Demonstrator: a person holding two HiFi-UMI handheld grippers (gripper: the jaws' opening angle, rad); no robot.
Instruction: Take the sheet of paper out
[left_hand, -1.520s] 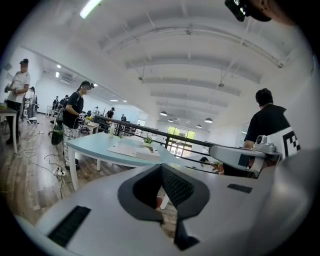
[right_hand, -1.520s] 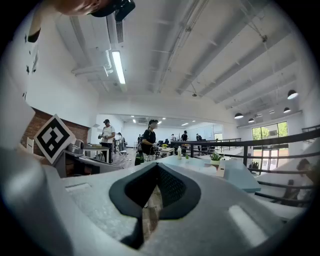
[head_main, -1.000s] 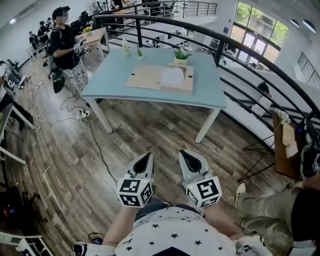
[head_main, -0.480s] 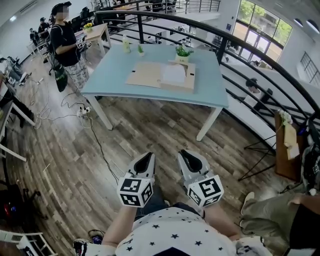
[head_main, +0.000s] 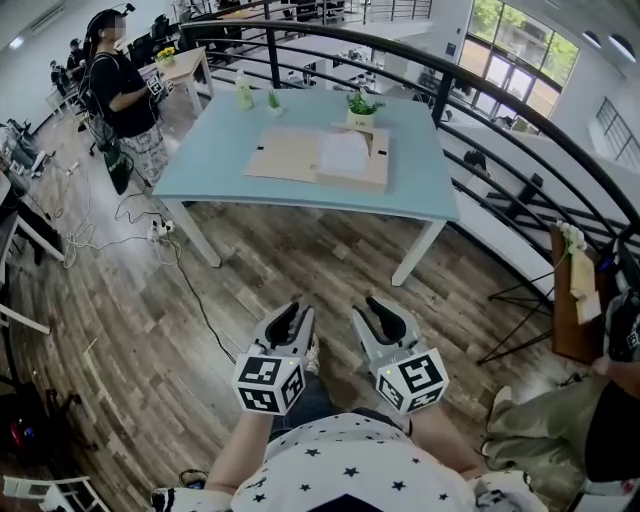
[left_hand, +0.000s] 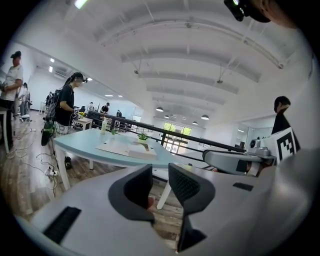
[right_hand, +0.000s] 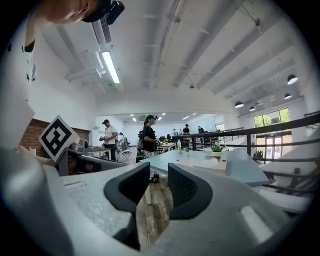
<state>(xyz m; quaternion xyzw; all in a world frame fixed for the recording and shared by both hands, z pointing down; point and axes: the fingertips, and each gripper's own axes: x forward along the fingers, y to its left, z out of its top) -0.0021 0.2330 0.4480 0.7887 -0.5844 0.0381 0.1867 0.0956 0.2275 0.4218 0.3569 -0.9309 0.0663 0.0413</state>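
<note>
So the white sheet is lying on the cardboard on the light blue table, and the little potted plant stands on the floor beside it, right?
Not quite. The potted plant stands on the light blue table itself, at its far side just behind the cardboard; the head view shows it. The white sheet does lie on the cardboard.

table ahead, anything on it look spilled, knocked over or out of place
Nothing stands out. On the blue table the cardboard lies flat with the sheet of paper on it; the potted plant and bottle behind it stand upright. No spill shows.
</note>
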